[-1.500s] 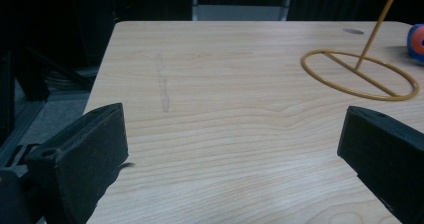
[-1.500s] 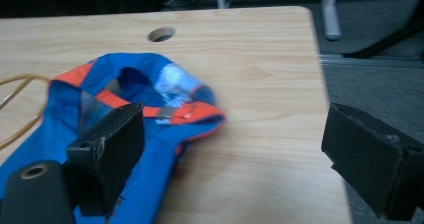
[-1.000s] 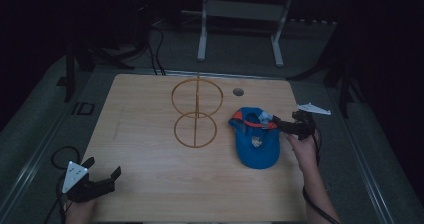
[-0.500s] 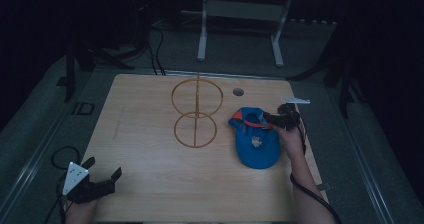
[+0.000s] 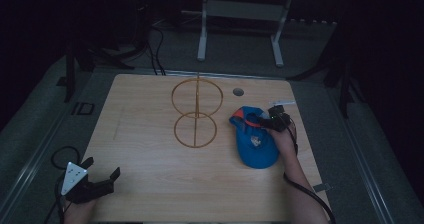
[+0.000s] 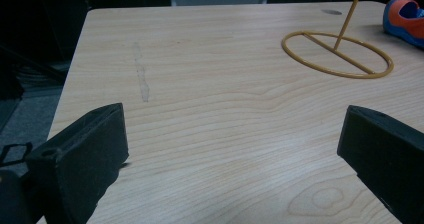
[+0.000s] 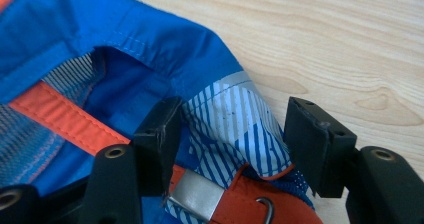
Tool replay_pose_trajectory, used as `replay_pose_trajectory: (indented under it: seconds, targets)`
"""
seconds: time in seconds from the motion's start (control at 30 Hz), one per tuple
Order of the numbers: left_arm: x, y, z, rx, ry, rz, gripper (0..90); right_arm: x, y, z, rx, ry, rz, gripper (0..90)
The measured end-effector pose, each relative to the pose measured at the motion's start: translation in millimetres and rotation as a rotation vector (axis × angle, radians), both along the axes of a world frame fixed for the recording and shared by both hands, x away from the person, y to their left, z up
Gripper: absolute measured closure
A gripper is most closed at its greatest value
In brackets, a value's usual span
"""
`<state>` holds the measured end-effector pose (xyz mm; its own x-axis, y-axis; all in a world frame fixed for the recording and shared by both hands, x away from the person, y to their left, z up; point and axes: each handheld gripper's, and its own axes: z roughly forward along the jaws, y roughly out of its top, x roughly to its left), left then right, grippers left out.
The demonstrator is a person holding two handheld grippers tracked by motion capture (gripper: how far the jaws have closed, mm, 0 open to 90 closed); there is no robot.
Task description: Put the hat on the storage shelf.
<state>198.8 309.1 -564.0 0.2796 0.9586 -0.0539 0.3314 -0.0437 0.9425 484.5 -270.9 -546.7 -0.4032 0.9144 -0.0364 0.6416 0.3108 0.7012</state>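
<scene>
Cap [image 5: 256, 144] on table [image 5: 150, 114], right of wire stand [image 5: 196, 115]; left gripper [image 5: 102, 176] near-left corner.

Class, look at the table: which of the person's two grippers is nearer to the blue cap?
The right gripper: its open jaws straddle the back edge of the blue cap. The left gripper sits at the table's near left corner, far from the cap.

The wooden table [image 5: 150, 114] holds a yellow wire stand [image 5: 195, 129] near the middle. A blue cap [image 5: 255, 139] lies just to the right of it. A small round hole [image 5: 238, 91] sits near the far edge.
</scene>
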Motion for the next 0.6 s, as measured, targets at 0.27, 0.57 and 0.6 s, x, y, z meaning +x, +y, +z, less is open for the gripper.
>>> replay_pose_trajectory:
  seconds: [0.27,0.57,0.6]
  targets:
    - [0.5,1.2,-0.6,-0.003,0.005,0.002,0.2,2.2,-0.7,-6.0,0.004,0.035,0.026,57.5]
    - [1.0,-0.8,-1.1,0.000,0.013,-0.008,0.2,-1.9,8.8,-3.8,-0.050,0.032,0.087,87.6]
    - [1.0,-1.0,-1.2,0.003,0.015,-0.007,0.2,-2.2,9.5,-3.8,-0.055,0.029,0.084,88.1]
